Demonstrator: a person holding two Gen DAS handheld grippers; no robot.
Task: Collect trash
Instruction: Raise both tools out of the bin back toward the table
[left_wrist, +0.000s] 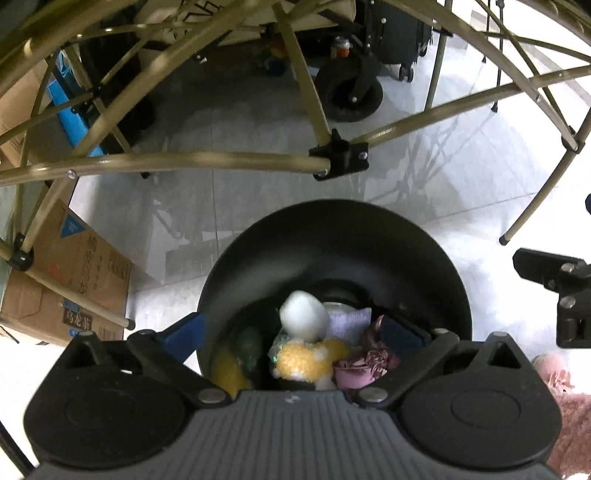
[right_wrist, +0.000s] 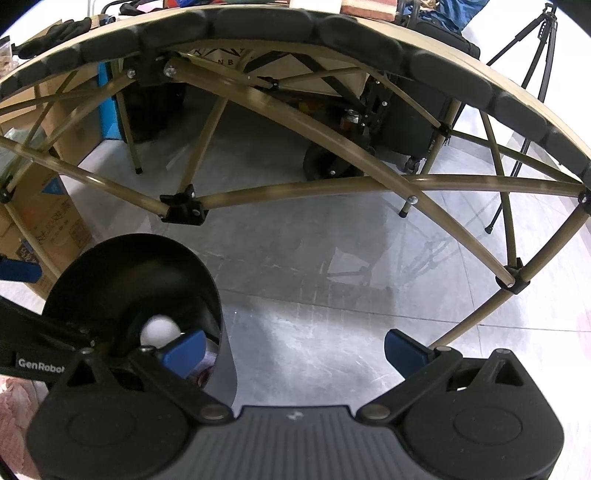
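Item: round black trash bin (left_wrist: 332, 243), directly beneath my left gripper (left_wrist: 291, 334), jaws wide, empty. Contents: white crumpled ball (left_wrist: 303, 314), yellow fluffy piece (left_wrist: 306, 360), pink wad (left_wrist: 364, 363). Right gripper (right_wrist: 293, 350) wide, empty, bin at its left. No loose trash visible on floor; collection looks largely done.

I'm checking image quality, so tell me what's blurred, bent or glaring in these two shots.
Left wrist view: the white ball over the black bin is motion-smeared; table tubes bow from fisheye. Right wrist view: the table edge curves into an arch; the glossy floor shows glare and shadows.
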